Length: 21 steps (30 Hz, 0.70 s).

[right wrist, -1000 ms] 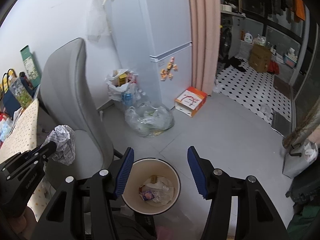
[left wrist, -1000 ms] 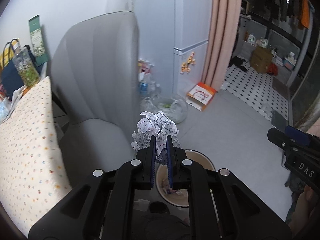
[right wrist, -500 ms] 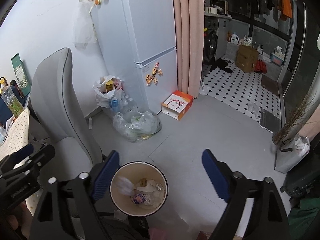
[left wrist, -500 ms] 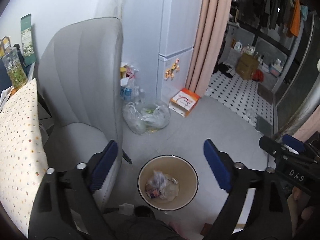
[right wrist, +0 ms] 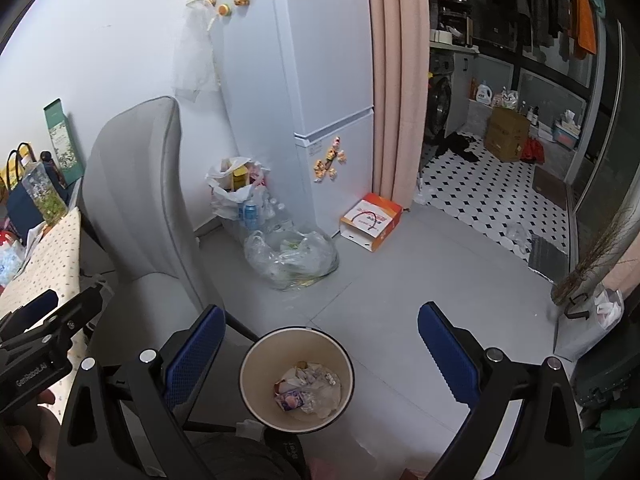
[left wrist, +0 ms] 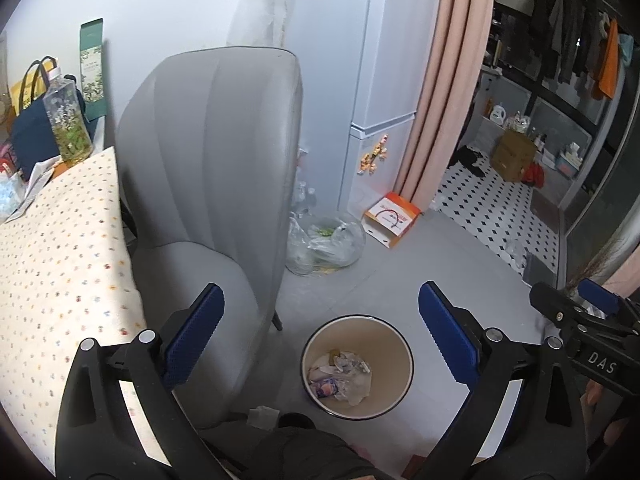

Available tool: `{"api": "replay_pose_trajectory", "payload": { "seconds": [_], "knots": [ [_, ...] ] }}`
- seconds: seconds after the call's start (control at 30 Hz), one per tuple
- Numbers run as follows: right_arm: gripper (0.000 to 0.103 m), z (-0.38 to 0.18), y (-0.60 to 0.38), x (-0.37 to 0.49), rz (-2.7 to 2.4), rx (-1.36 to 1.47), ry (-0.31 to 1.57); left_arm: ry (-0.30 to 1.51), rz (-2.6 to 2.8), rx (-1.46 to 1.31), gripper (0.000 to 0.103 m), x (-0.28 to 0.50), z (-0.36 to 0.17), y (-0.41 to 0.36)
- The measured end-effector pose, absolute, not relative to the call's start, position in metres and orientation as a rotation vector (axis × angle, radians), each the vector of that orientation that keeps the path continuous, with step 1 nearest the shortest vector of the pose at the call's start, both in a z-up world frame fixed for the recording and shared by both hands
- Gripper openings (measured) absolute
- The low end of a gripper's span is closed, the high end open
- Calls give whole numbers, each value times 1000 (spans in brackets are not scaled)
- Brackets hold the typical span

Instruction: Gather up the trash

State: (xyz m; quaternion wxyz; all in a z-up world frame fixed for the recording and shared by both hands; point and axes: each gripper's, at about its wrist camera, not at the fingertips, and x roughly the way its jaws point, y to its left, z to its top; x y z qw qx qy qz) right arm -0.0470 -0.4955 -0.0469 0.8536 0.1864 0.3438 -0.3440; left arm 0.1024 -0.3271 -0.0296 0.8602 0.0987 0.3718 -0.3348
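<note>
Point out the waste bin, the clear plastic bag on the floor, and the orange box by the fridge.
waste bin (right wrist: 248, 364), right wrist view, inner wall at the left.
clear plastic bag (right wrist: 294, 260), right wrist view, middle of the bag.
orange box (right wrist: 370, 220), right wrist view, top face.

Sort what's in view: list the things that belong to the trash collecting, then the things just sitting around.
Part of the job:
- waste bin
- crumpled trash lying in it
- left gripper, jaws opening, nothing between them
- right gripper, jaws opening, nothing between them

Just lying about:
- grey chair
- fridge
- orange box
- clear plastic bag on the floor
</note>
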Motion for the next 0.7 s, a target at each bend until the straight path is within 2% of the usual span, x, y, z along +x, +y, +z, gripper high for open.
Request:
{"api": "replay_pose_trajectory", "payload": {
  "seconds": [0.7],
  "knots": [
    [95, 18, -407, -50, -681, 295, 630, 661, -544, 144, 97, 93, 30, -218]
  ]
}}
